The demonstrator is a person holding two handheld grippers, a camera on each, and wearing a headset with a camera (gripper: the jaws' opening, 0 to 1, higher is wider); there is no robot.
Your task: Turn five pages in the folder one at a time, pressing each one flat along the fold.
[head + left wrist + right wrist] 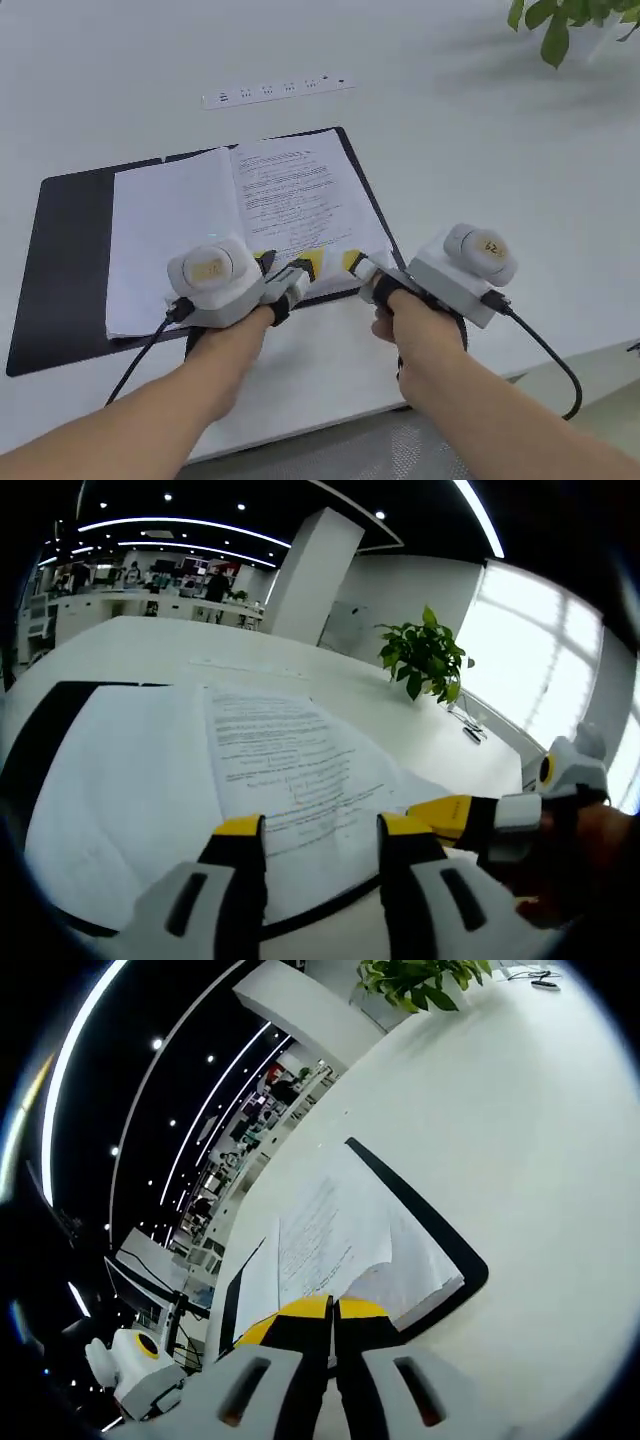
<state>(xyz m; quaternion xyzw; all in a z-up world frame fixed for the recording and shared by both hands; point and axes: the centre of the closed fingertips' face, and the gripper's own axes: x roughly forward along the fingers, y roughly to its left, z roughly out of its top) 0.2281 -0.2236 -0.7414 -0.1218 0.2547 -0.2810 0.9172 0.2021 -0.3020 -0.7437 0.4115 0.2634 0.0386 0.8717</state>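
**Page turn: corner pick-up in hand**

Open black folder (70, 270) lies on white surface (480, 150), its printed white top sheet (300, 200) flat. Right tongs (357, 265) are closed at the sheet's lower right corner; whether they grip paper is unclear. Left tongs (287, 268) stand wide beside them. Next move, as judged: lift one sheet only and carry it left.

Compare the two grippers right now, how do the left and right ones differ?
The left gripper has its jaws open, a clear gap between the yellow tips; the right gripper has them shut. The left gripper sits at the near edge of the printed page, the right gripper at that page's near right corner. Both have white bodies and yellow tips and point over the open folder.
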